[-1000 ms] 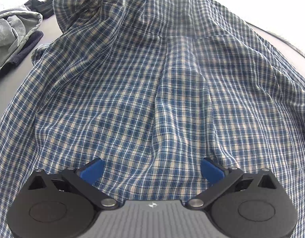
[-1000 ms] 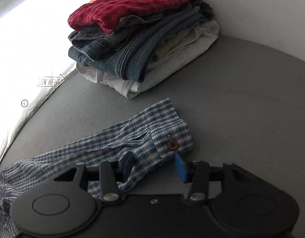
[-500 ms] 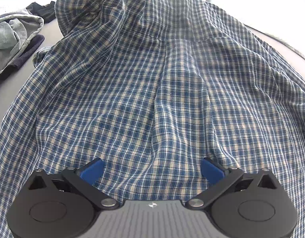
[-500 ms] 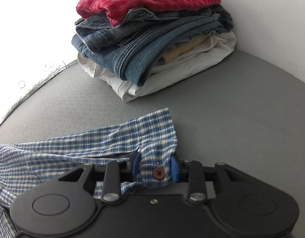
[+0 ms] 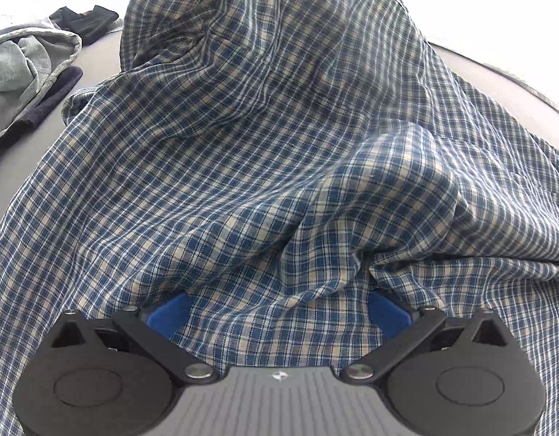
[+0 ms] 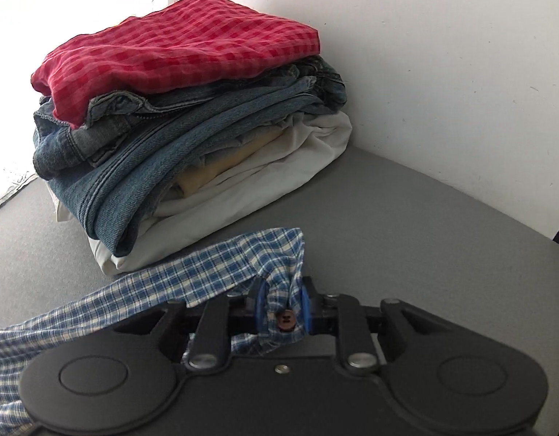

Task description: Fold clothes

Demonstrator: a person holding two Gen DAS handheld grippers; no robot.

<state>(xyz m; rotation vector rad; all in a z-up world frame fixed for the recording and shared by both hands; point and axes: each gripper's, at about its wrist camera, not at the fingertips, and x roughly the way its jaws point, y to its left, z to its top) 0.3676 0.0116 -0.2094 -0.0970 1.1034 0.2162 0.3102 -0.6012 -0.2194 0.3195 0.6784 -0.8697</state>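
Currently: right gripper (image 6: 281, 307) clamped on the cuff (image 6: 279, 272) of the blue plaid shirt (image 5: 265, 152); left gripper (image 5: 279, 312) spread wide over the shirt body.

Shirt lies rumpled on the grey table (image 6: 406, 225), filling most of the left wrist view, with a raised fold just beyond the left gripper's right fingertip. Left jaws are apart with cloth lying between the blue pads (image 5: 170, 314), not pinched. Right jaws are closed tight on the cuff, brown button (image 6: 285, 319) showing between the pads; the sleeve trails off left from the cuff. Just beyond the cuff sits a folded stack (image 6: 192, 127): red checked piece on top, denim under it, pale cloth at the bottom, against the white wall (image 6: 443, 54). Left of the shirt, a grey garment (image 5: 21, 72) lies on dark clothing.
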